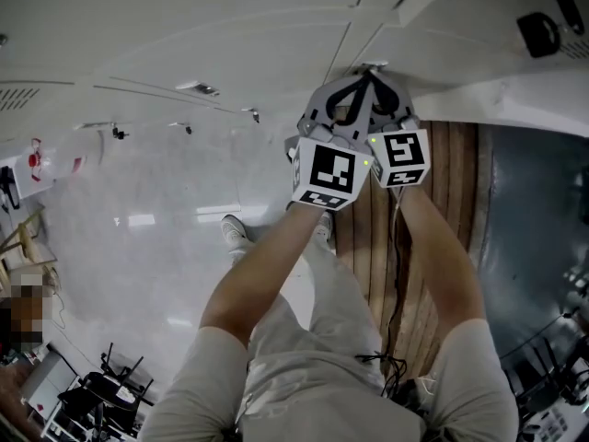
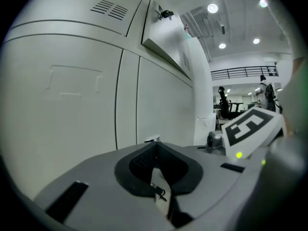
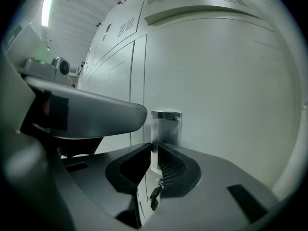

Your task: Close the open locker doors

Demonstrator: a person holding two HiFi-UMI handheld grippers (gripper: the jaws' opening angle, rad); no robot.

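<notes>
- The left claw (image 2: 154, 146) is clenched with nothing in it; its tips point at a flat white locker front (image 2: 72, 105) and seem just shy of it.
- The right claw (image 3: 153, 150) is clamped on a small metal handle (image 3: 166, 126), whose thin plate runs down between the pads.
- That handle sticks out from a white locker door (image 3: 216, 81) beside a vertical seam, and this door looks flush with its neighbours.
- From the head view both tools are held tight together at arm's length against the bank of lockers (image 1: 184, 53), their marker cubes touching.
- In the left gripper view the right tool's marker cube (image 2: 250, 129) sits just to the right.
- Higher up in that view, an open door (image 2: 166, 40) juts out from the row, with a latch near its top edge.
- Below lie a glossy pale floor (image 1: 138, 247) and a strip of wooden boards (image 1: 442, 210); the person's shoe (image 1: 235, 231) rests on the floor.
</notes>
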